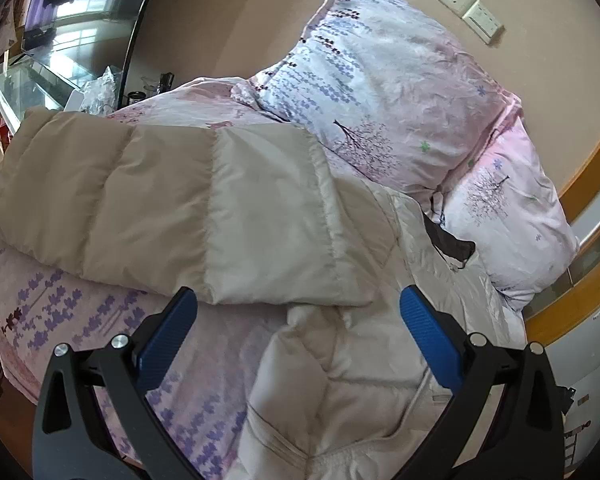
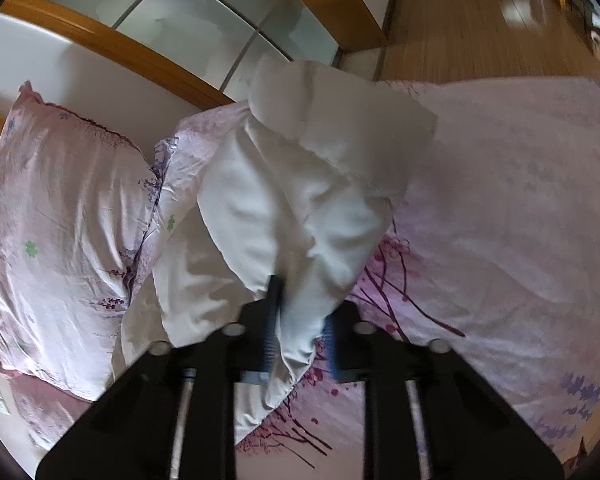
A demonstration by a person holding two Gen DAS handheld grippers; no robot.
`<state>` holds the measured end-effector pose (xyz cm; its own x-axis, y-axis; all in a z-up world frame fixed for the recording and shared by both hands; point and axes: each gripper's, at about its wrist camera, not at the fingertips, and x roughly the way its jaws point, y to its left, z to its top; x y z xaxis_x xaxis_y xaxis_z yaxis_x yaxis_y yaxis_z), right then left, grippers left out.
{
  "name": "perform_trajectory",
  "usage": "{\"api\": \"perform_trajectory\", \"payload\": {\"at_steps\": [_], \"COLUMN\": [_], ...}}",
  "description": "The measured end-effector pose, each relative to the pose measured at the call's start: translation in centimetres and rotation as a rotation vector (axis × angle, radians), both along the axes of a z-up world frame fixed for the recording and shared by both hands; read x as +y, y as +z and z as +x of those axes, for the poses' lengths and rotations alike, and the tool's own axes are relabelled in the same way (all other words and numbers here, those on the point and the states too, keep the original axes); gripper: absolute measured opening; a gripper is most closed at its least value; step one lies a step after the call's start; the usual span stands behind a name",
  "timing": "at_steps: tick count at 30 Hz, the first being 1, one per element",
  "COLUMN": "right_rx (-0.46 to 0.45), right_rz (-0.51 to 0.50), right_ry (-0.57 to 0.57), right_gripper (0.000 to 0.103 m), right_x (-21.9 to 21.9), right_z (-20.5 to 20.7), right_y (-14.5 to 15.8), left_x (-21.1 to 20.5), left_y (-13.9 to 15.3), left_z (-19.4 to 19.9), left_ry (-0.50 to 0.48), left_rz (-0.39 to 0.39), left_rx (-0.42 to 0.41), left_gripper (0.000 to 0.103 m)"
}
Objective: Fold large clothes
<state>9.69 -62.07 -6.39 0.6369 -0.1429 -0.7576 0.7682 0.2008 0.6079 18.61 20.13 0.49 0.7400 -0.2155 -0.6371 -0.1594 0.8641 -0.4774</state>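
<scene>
A large beige and cream padded jacket lies across the bed, one quilted sleeve stretched to the left. My left gripper is open with blue pads, hovering just above the jacket's cream body, holding nothing. In the right wrist view my right gripper is shut on a bunched fold of the cream jacket and holds it lifted above the bed. The fabric hides most of the right fingers.
Pink floral bedsheet covers the bed. Two floral pillows lean at the headboard wall, also in the right wrist view. Wall sockets above. Wooden-framed glass door and wood floor beside the bed. A glass tank at far left.
</scene>
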Motion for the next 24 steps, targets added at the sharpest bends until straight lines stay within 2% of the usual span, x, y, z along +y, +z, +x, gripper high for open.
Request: {"api": "perform_trajectory", "payload": {"at_steps": [5,9,14,18,24], "right_rx": [0.048,0.06,0.026,-0.039,-0.203], "right_rz": [-0.168,-0.349,-0.567,-0.707,-0.807], "right_ry": [0.044,0.114,0.239,0.374,0.653], "right_gripper": [0.006,0.005,0.005,0.005,0.005], "right_x": [1.2,3.3,7.8,13.4,24.4], "right_z": [1.9,4.1,7.6,10.2,14.2], "right_y": [2.8,7.2,13.3,17.3,21.3], "left_x": [0.6,0.9,1.0,0.9,1.2], "left_y": [-0.2,-0.3,-0.3,-0.2,0.1], "left_z": [0.2,0.4,0.5,0.5,0.2], "left_ry": [0.004,0.009,0.009,0.001,-0.007], "left_rz": [-0.001,0.003,0.001,0.021,0.029], "left_rx": [-0.013,-0.02,-0.028,-0.031,-0.034], "left_gripper": [0.101,0.1,0.1,0.1,0.1]}}
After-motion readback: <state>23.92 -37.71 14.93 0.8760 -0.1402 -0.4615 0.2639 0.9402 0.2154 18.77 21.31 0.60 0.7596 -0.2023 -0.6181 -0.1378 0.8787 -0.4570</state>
